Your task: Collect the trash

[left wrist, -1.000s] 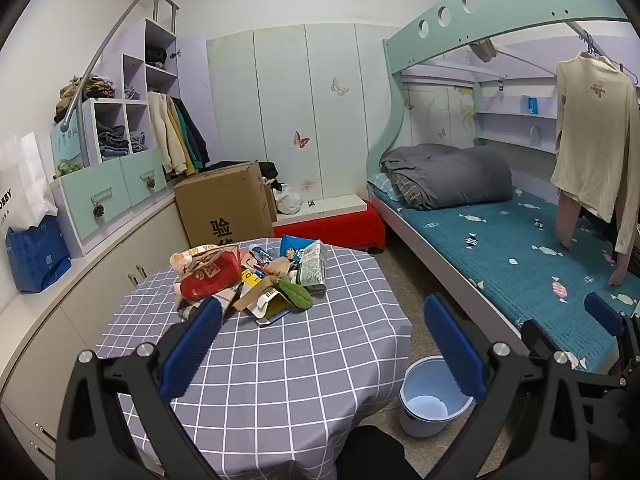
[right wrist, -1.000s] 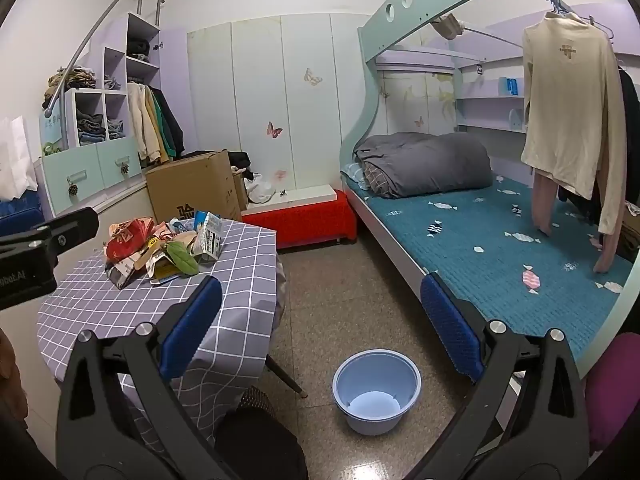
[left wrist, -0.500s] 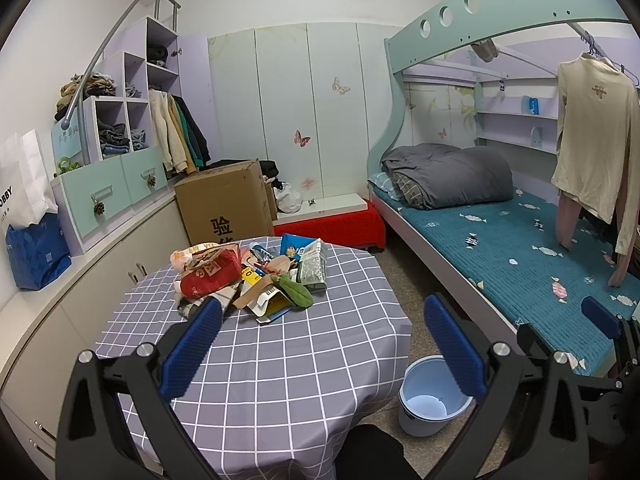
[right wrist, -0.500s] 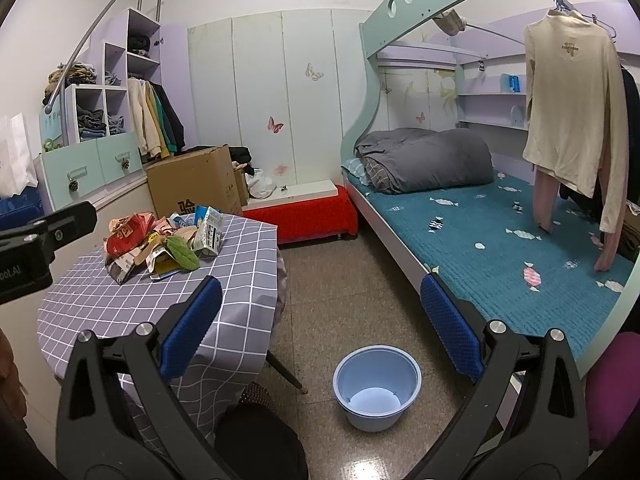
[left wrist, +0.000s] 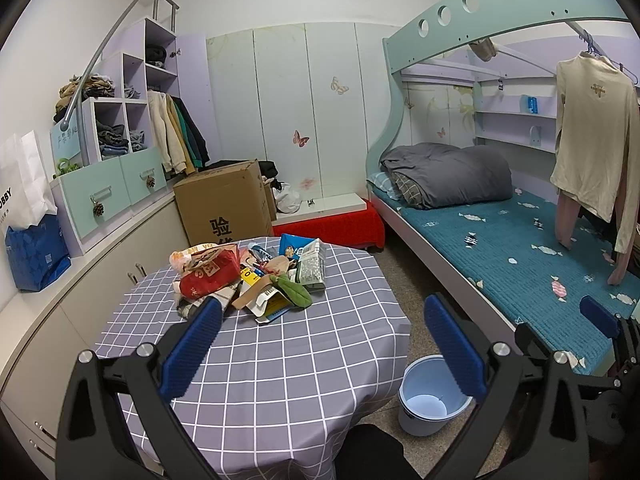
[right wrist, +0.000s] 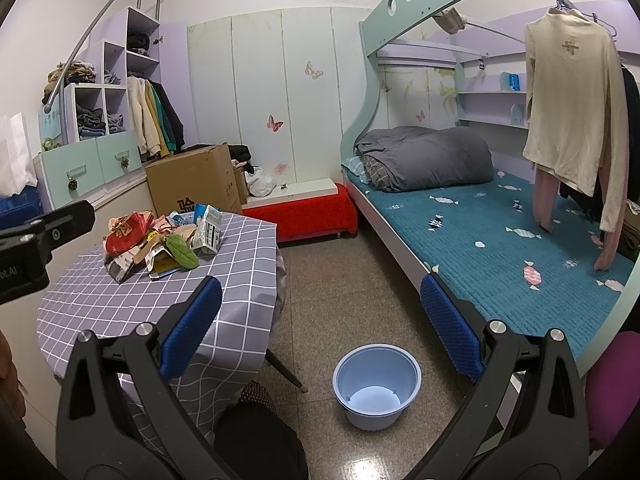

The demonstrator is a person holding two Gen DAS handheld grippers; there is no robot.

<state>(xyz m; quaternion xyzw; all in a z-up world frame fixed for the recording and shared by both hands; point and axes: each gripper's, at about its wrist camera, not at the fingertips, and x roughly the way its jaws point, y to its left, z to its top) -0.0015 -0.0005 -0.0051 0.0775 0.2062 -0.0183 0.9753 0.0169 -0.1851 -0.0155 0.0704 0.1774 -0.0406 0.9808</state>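
A round table (left wrist: 280, 360) under a grey checked cloth serves as the landmark. The trash pile (left wrist: 252, 276) of wrappers, cartons and a red bag sits on its far side. A light blue bucket (right wrist: 376, 384) stands on the floor just beside the table, between it and the bed (right wrist: 500, 240). The left gripper (left wrist: 320, 344) hovers above the table's near edge, fingers spread wide and holding nothing. The right gripper (right wrist: 320, 324) hangs beside the table over the floor, above the bucket, fingers likewise wide and empty.
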